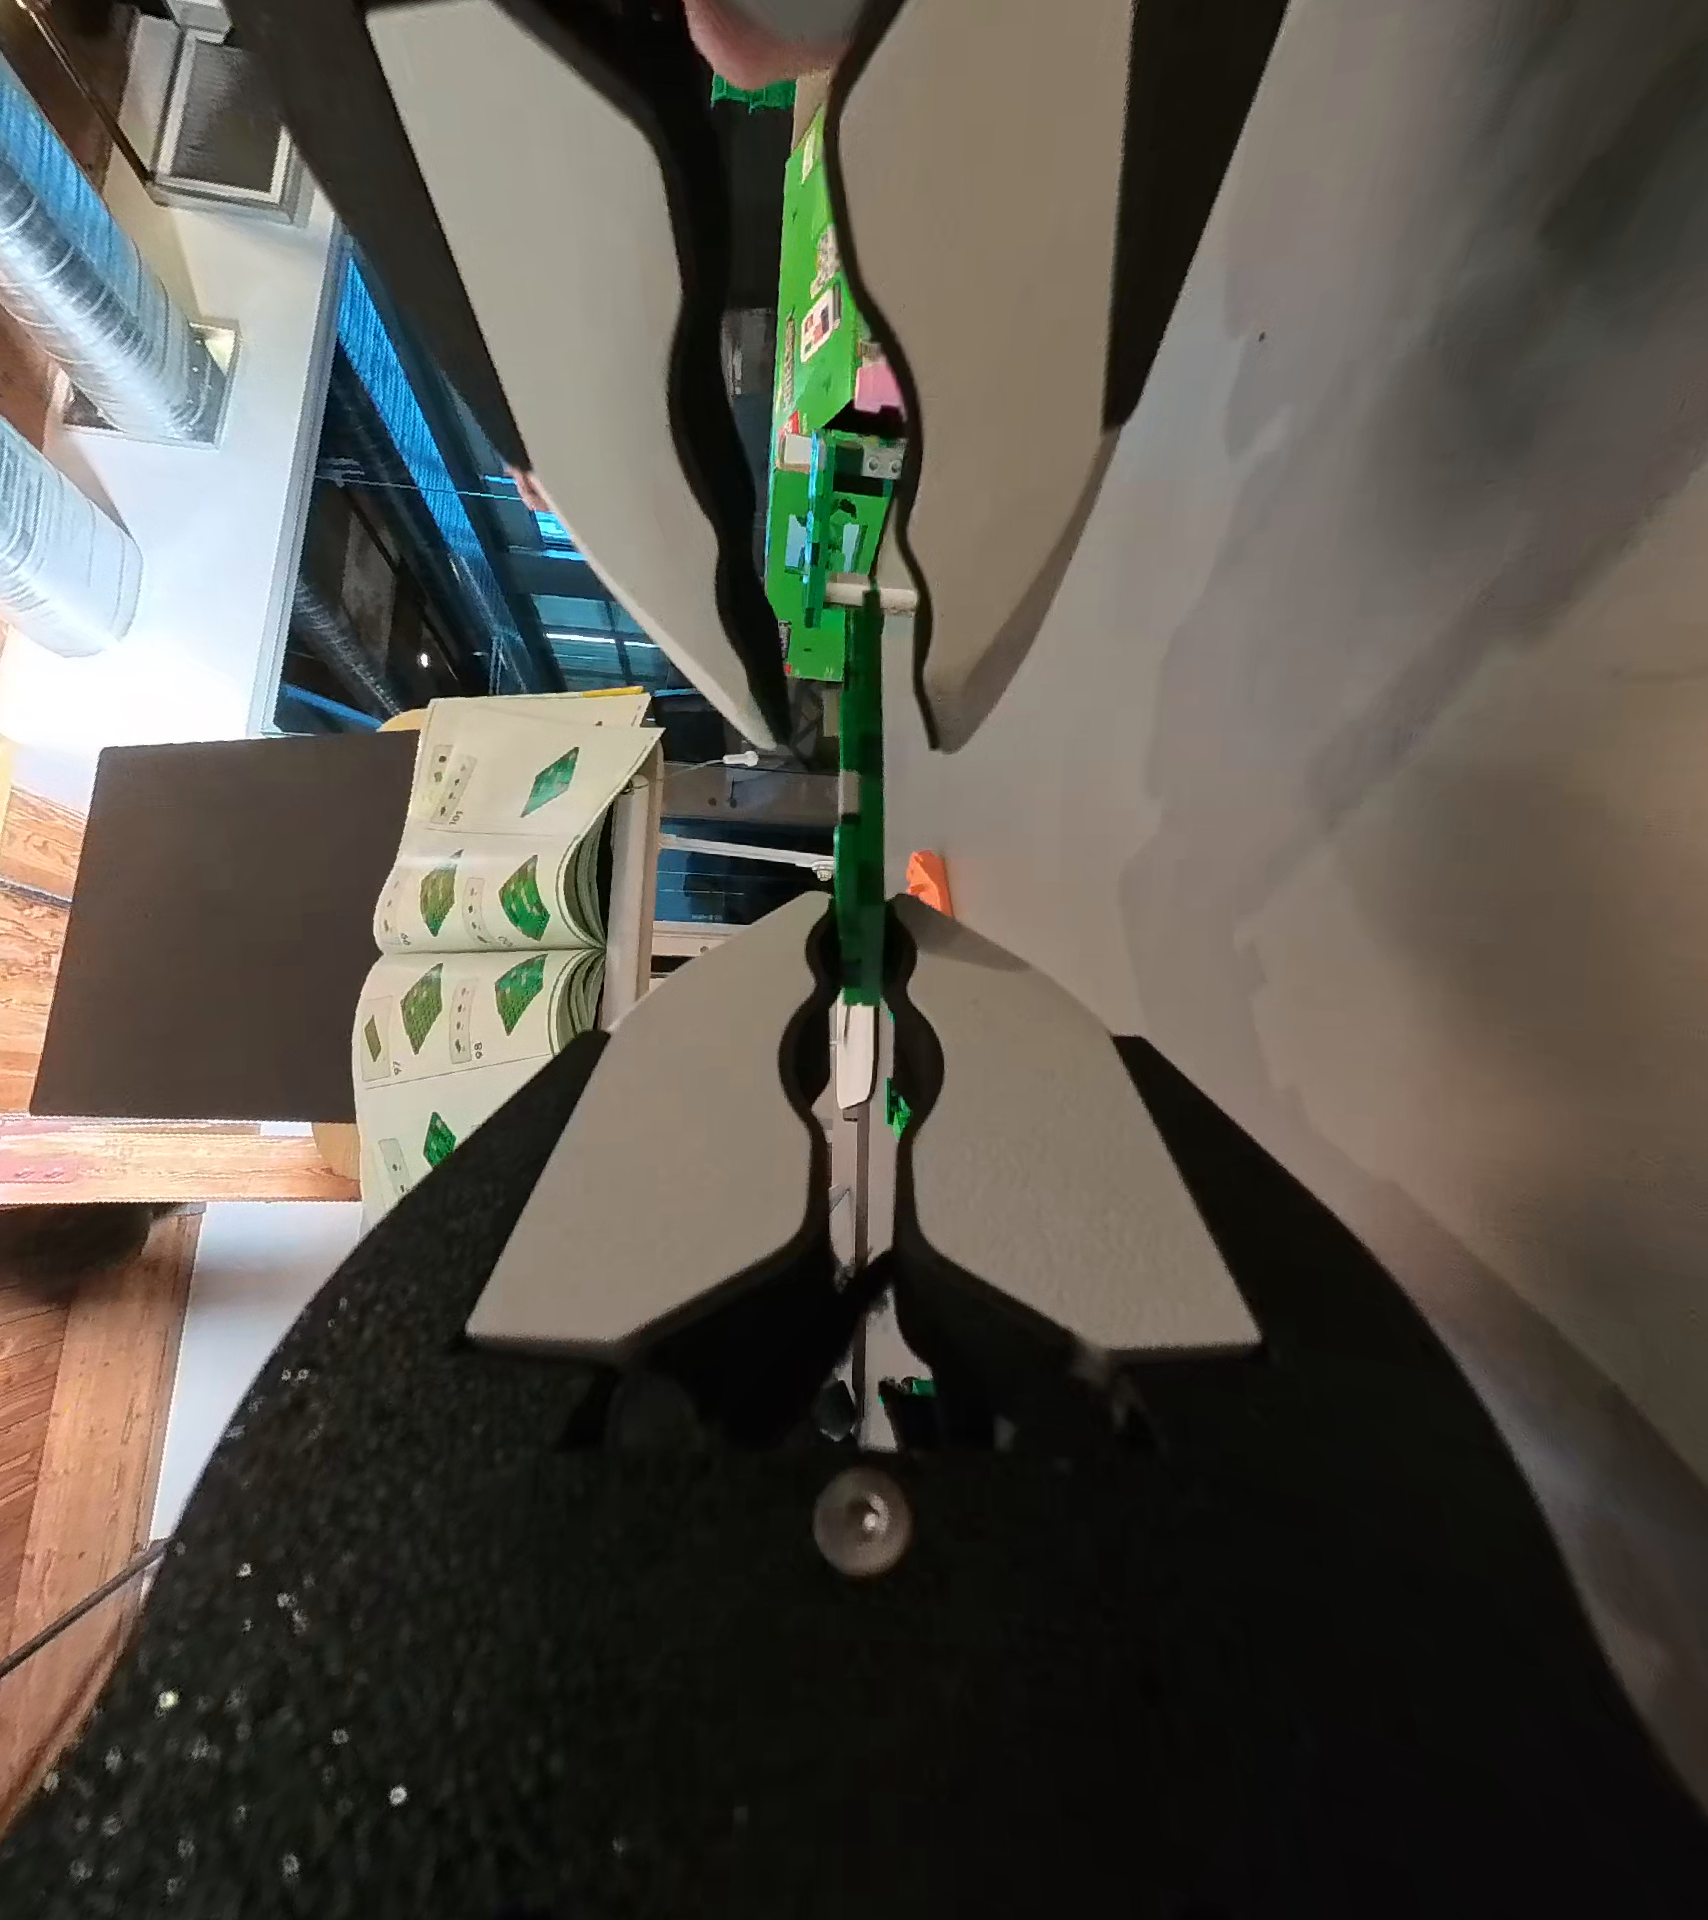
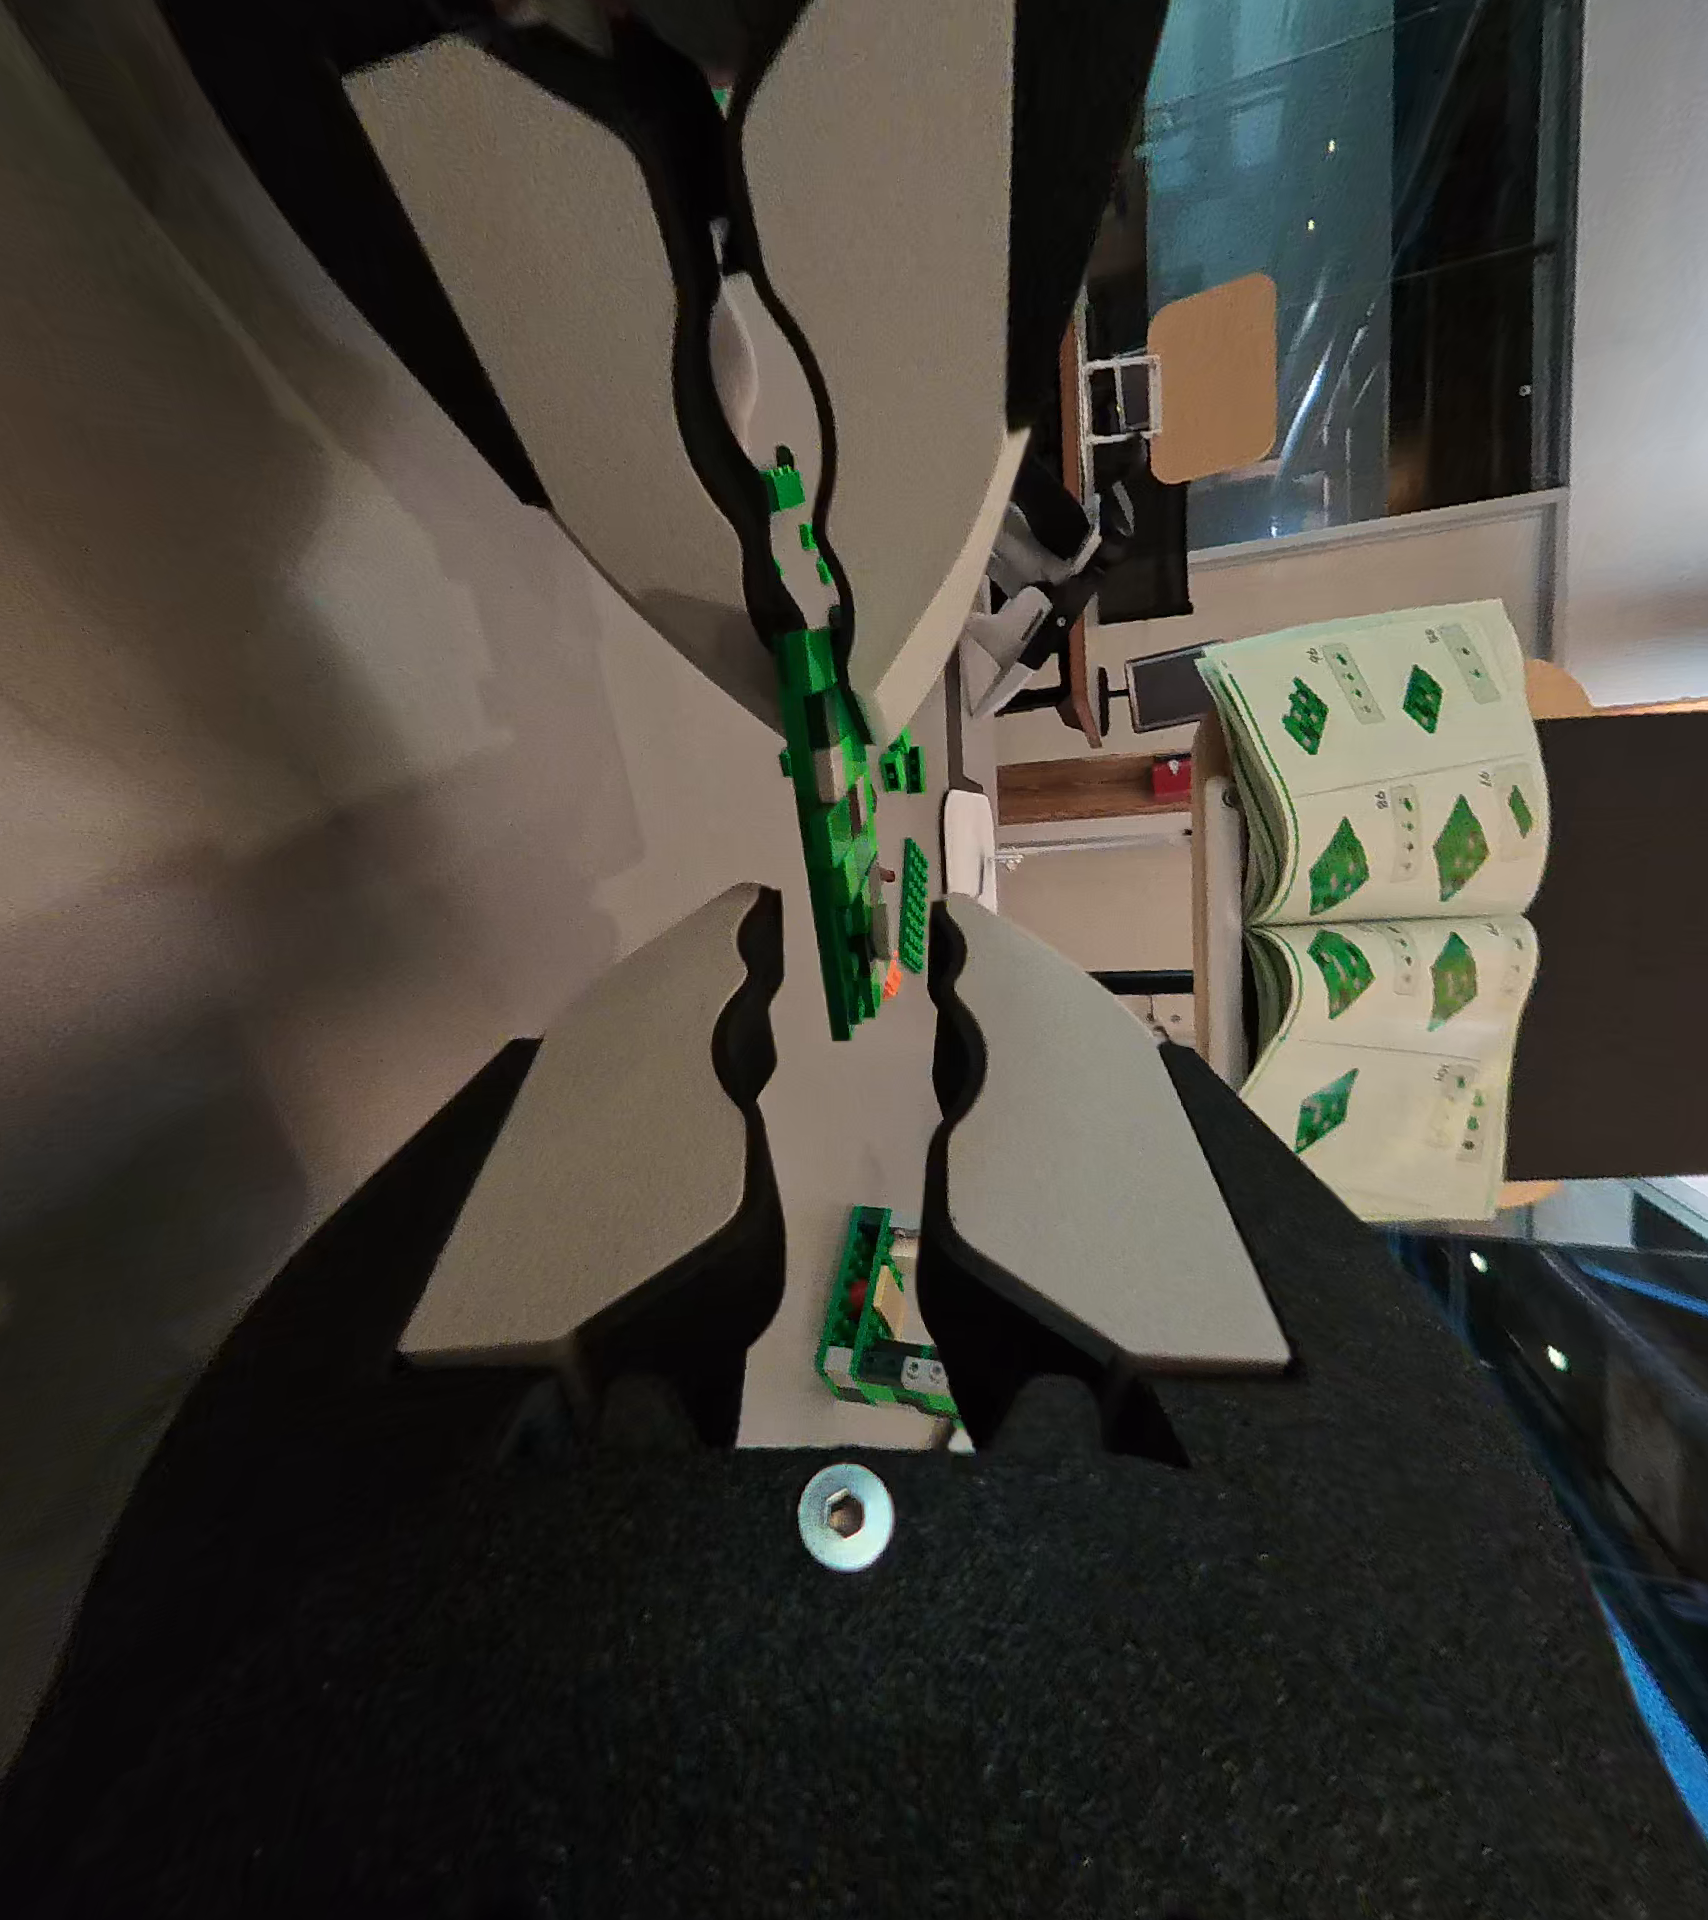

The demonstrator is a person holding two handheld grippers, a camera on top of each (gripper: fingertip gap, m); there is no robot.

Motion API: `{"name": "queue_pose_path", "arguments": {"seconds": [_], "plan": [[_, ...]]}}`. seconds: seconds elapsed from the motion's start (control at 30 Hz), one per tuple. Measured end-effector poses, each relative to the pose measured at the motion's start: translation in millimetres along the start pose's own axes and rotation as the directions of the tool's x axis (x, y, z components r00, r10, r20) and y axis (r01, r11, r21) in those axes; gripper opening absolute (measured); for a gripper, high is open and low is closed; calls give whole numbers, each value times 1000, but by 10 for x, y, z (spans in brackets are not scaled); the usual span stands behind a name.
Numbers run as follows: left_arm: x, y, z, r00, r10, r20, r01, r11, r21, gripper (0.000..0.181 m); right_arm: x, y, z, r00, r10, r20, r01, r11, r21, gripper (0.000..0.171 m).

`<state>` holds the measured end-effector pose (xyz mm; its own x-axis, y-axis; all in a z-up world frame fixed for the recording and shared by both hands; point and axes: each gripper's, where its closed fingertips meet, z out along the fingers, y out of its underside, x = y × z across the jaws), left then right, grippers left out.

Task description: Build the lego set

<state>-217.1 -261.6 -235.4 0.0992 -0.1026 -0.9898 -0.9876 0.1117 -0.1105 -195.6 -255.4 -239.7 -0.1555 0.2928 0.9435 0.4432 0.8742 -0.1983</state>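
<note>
A long green plate assembly (image 1: 860,727) with grey tiles stands on edge over the grey table (image 1: 1401,779). My left gripper (image 1: 862,925) is shut on its near end. In the right wrist view the assembly (image 2: 834,831) runs from the left gripper (image 2: 819,655) toward my right gripper (image 2: 850,902), which is open. The assembly's end lies between the right fingers with gaps on both sides. The right gripper (image 1: 860,740) also shows opposite in the left wrist view, straddling the assembly's far end.
A small green sub-build (image 2: 876,1320) lies on the table between the right fingers' bases. Loose green bricks (image 2: 902,774), a green plate (image 2: 914,904) and an orange piece (image 1: 933,878) lie nearby. An open instruction booklet (image 1: 507,914) and a green box (image 1: 808,312) stand at the table's edge.
</note>
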Motion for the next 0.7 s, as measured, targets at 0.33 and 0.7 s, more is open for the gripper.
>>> {"name": "queue_pose_path", "arguments": {"seconds": [0.33,0.7], "plan": [[0,-64,-30,1000,-19,-16,20,999,46,6,-22,7,2,997,51,52,-55,996,72,14],[27,-203,-66,993,-91,-69,99,988,121,6,-51,-67,-130,995,52,88,-77,950,302,12]]}}
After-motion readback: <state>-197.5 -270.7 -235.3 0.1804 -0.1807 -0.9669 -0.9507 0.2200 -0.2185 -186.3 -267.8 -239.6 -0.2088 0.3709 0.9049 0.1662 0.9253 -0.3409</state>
